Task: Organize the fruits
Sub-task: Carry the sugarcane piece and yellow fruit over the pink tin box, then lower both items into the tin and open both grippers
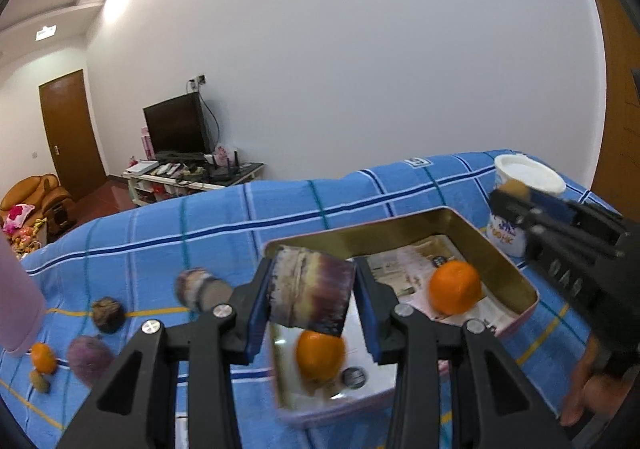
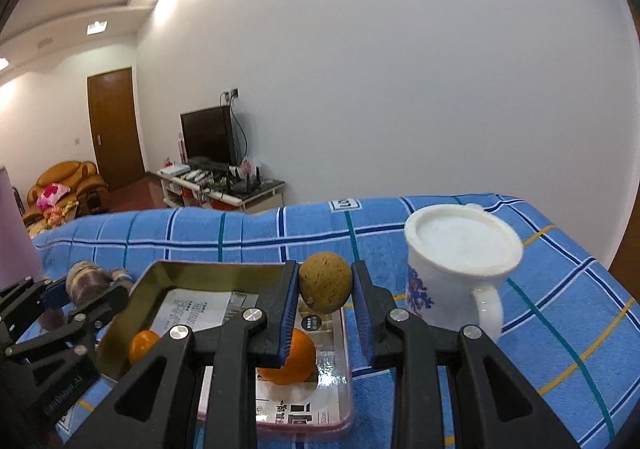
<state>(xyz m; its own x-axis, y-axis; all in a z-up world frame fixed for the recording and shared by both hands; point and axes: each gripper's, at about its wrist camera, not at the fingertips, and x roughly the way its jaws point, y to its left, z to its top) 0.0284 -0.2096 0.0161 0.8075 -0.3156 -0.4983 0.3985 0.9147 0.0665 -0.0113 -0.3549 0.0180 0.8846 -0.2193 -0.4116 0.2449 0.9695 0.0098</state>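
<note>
While the left hand-held gripper [image 1: 314, 291] clamps a short purple-and-cream chunk of sugarcane [image 1: 311, 287] between its blue pads, the chunk hangs above the near-left corner of an open tin [image 1: 404, 227], its cut ends turned toward the pads and its long axis running roughly from 9 to 3 o'clock, a little tilted. The tin has a gold inner wall and a pink outer rim; printed paper lines its floor, but the writing is too blurred to read. Two oranges lie inside: one [image 1: 320, 355] just below the chunk at 6 o'clock, the other [image 1: 455, 287] toward 3 o'clock.

The right hand-held gripper [image 2: 325, 283] is closed narrowly on a small round brown fruit [image 2: 325, 283], held above the tin's right edge. At 3 o'clock from that fruit stands a white mug [image 2: 460, 269] with a blue pattern and a white lid, its handle facing the camera. Blue marks on it cannot be made out.

On the blue checked cloth [image 1: 160, 233] over the table, at 9 o'clock from the tin, lie another sugarcane piece [image 1: 200, 289], a dark round fruit [image 1: 107, 315], a purplish fruit [image 1: 89, 359], a small orange [image 1: 43, 358] and a tiny brown fruit [image 1: 39, 380]. A white tag on the cloth's far edge carries letters too small to read.
</note>
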